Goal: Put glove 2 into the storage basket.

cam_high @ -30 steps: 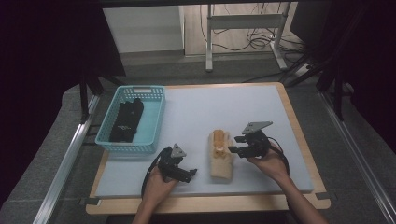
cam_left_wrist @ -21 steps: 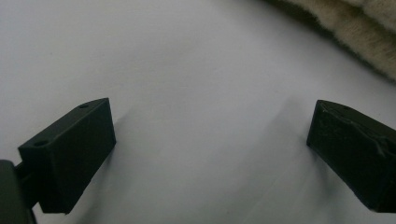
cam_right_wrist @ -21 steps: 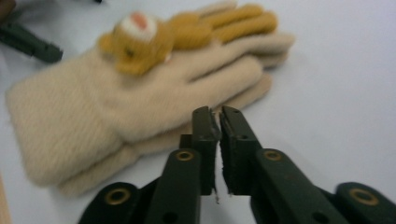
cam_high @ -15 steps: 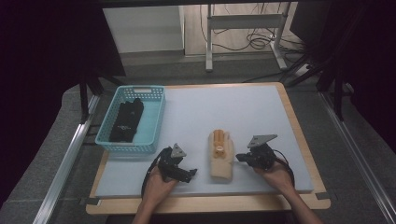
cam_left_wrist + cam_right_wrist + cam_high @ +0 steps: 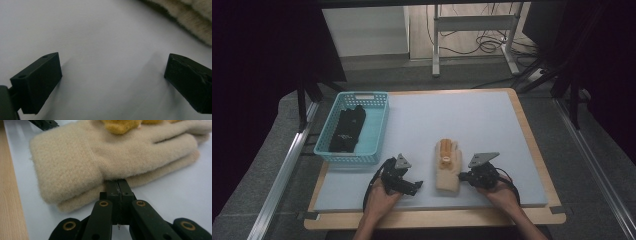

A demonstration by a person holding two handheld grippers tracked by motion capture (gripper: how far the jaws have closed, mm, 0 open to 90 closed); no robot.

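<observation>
Gloves [image 5: 448, 165] lie stacked near the front middle of the table [image 5: 452, 120], a beige pair with a yellow patch on the uppermost one, cuffs toward the person. In the right gripper view the stack [image 5: 100, 162] sits directly ahead of the jaws, upper glove over lower.

Right gripper [image 5: 464, 176]: resting on the table at the right side of the gloves, near the cuff end. Its jaws have just been closing and now stand together, pad against pad, tips [image 5: 118, 185] at the edge of the stack where the two gloves meet. Whether any fabric is caught between the pads cannot be told; the tips reach under the fold and the contact is hidden.

Left gripper [image 5: 414, 186]: held low over the table to the left of the gloves, apart from them. In the left gripper view [image 5: 112, 82] its jaws stand wide apart over bare white surface, nothing between them, with the fuzzy edge of the stack [image 5: 185, 17] at the upper right.

Blue basket [image 5: 329, 150]: on the table's left side, well apart from the gloves, with a dark folded item [image 5: 347, 129] inside.
</observation>
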